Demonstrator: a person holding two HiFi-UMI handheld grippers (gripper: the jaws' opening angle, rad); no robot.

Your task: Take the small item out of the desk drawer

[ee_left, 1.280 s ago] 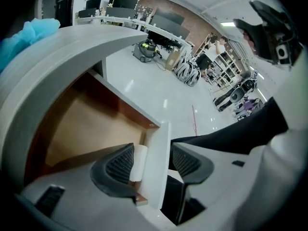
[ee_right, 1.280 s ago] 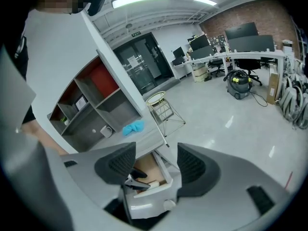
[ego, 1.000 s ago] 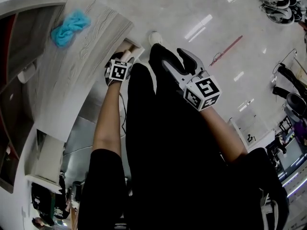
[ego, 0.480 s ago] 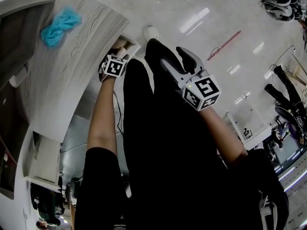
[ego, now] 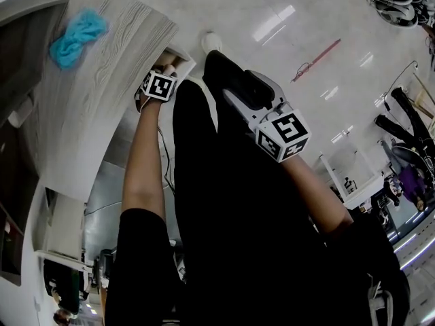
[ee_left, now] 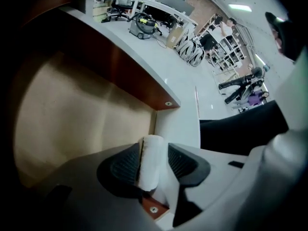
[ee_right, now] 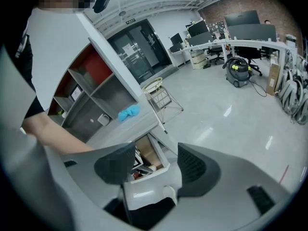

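Between the left gripper's (ee_left: 153, 163) ribbed fingers (ee_left: 123, 166), just closing, stands a white cylinder (ee_left: 150, 153).

In the head view the left gripper (ego: 161, 84) buries its jaws inside the drawer (ego: 182, 56). I lose the lower end of the white roll (ee_left: 150, 158) behind the gripper body.

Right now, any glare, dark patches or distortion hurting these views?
Head view: fisheye bends the grey wood-grain desk top; light streaks glare on the glossy pale floor. Left gripper view: heavy dark vignette at left, yet the small white cylindrical roll reads sharp. Right gripper view: evenly lit, edges curved.
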